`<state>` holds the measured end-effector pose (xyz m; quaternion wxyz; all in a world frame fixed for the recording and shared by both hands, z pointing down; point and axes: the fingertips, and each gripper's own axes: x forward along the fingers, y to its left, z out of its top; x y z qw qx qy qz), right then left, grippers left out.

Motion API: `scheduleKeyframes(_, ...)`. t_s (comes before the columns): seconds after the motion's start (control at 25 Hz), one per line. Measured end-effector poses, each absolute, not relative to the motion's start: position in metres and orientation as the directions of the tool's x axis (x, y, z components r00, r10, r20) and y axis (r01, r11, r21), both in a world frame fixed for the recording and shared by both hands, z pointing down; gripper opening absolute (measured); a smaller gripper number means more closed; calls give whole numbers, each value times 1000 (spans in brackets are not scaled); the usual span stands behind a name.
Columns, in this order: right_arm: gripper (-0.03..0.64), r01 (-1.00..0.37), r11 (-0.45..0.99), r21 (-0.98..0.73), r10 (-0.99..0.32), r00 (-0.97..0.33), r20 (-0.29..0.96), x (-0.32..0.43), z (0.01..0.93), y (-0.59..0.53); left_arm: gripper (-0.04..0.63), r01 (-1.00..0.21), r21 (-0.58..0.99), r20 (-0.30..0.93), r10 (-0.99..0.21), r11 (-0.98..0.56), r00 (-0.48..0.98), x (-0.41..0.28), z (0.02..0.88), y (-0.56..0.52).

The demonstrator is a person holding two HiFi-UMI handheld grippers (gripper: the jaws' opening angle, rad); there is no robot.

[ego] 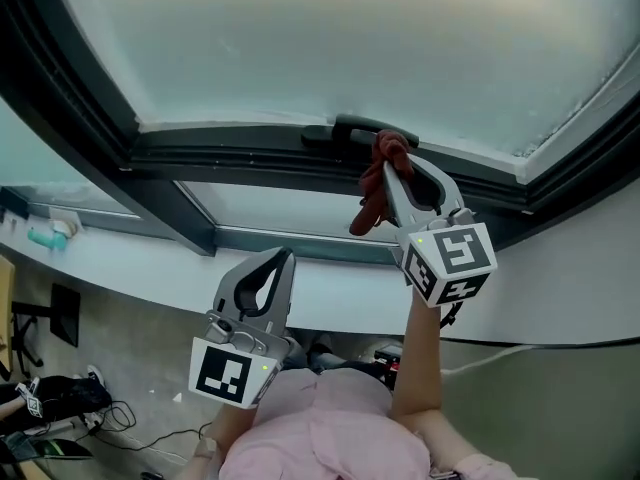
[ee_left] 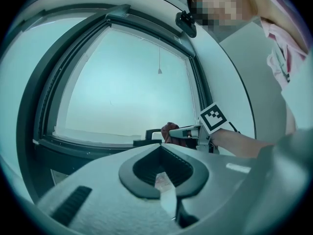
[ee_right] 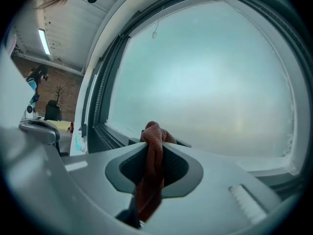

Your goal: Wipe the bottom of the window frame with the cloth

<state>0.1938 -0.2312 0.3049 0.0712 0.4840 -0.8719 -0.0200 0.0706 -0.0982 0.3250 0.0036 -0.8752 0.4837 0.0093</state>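
Up at the lower rail of the dark window frame (ego: 230, 153), just beside its one handle (ego: 352, 128), the right gripper (ego: 396, 164) has its fingers pinched tight on the one rust-red cloth (ego: 375, 196). The cloth bunches above the fingertips and trails down behind them. Of the two grippers, the left gripper (ego: 284, 258) sits lower, before the pale sill (ego: 120, 268), fingers closed together on nothing. The bare right forearm (ego: 418, 358) reaches straight up from the pink shirt (ego: 320, 428).
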Motion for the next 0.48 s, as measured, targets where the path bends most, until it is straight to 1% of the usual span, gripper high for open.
scheduleKeyframes(0.16, 67, -840, 529, 122, -846, -510, 155, 178, 313, -248, -3, -840, 26, -1, -840, -542, 542, 66, 329, -105)
scheduleKeyframes(0.32, 67, -854, 491, 173, -865, -452, 219, 171, 321, -264, -3, -827, 35, -3, -828, -561, 561, 60, 321, -111)
scheduleKeyframes(0.48, 67, -858, 466, 216, -879, -419, 229, 169, 320, -269, -3, -818, 49, -5, -819, -573, 573, 54, 322, -119)
